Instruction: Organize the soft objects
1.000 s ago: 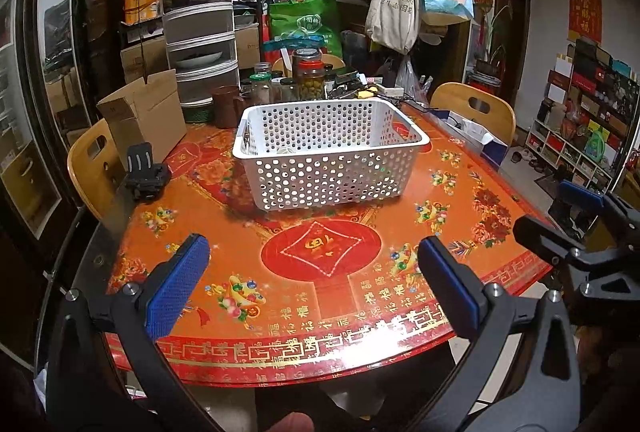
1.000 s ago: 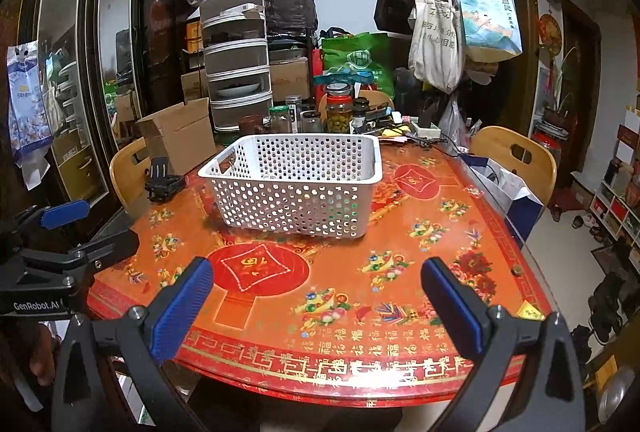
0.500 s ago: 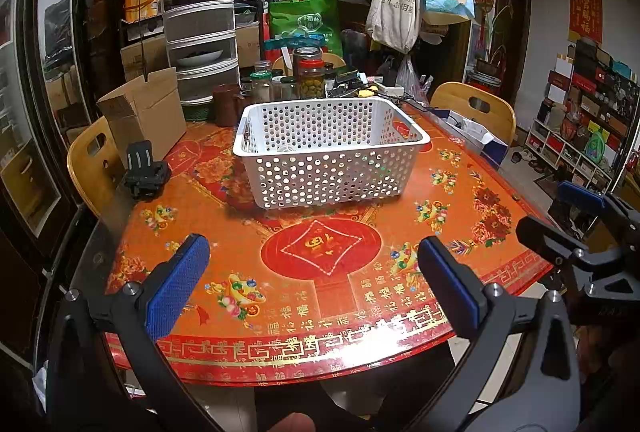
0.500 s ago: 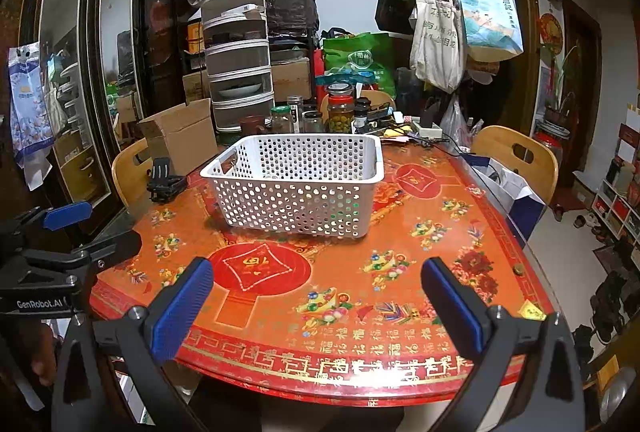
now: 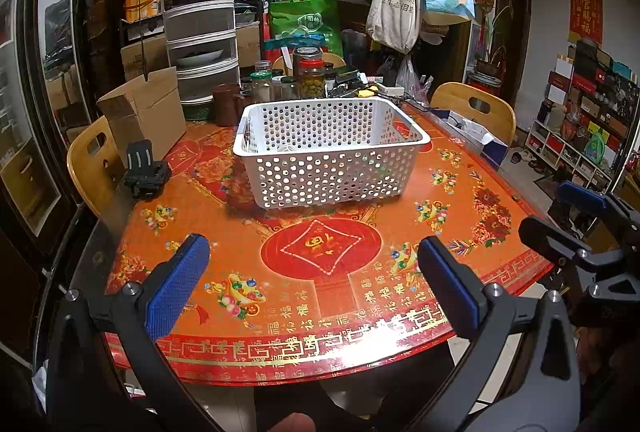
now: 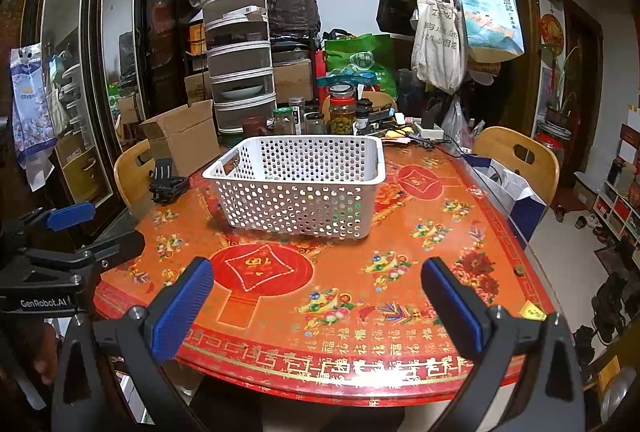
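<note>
I hold both grippers back at the near edge of the table [image 5: 332,316], its red and gold patterned cover running bare from that edge up to the basket, so there is open room in front of me. My left gripper [image 5: 314,272] has its jaws wide apart with nothing between the blue pads [image 5: 176,288], and my right gripper [image 6: 316,290] is the same, spread wide and empty over the near rim. Each shows at the side of the other's view, the right one off the table's right corner and the left one off the left corner. I count one white perforated basket [image 5: 332,156], standing upright on the table past the middle; its long axis runs roughly left to right across my left view and sits turned a little in the right view, with a corner nearer to me. Through its holes I can make out something small and pale on the floor of it, but I cannot tell what it is. To the left of the basket sits one black camera mount [image 5: 146,172] near the table's left edge, and behind that one open cardboard box [image 5: 146,112]. A cluster of glass jars [image 5: 310,78] crowds the far edge. Two wooden chairs [image 6: 516,156] show, one at each side.
</note>
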The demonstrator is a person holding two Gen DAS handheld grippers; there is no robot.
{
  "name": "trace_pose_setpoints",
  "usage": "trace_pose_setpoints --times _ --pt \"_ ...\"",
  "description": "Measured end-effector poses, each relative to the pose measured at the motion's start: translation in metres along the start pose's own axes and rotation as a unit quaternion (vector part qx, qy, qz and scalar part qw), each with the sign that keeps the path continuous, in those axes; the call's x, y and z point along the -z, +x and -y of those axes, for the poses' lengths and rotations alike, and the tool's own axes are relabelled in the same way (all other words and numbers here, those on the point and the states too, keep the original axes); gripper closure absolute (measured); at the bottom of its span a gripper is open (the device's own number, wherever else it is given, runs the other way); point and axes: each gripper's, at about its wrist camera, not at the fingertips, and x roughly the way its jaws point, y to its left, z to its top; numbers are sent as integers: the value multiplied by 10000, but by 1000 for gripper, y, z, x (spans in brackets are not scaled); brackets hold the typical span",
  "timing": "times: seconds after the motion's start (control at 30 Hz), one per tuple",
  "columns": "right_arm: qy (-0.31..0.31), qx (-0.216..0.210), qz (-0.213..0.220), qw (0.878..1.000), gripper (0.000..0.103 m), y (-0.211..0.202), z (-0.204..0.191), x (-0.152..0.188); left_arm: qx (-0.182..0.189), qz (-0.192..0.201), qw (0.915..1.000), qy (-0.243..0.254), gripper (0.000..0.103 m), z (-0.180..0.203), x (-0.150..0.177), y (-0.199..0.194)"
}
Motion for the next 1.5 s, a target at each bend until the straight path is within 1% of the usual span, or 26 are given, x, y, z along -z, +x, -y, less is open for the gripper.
trace_pose_setpoints --times 0.53,1.2,1.5 --pt "1 -17 4 10000 0 -2 0 -2 5 -38 10000 -1 0 0 11 6" --pt "-9 -25 4 10000 0 -2 -1 -2 26 -50 10000 -3 0 -1 9 7" --pt "-12 -27 -1 10000 0 -2 -2 -2 -5 -21 10000 -64 0 1 14 11"
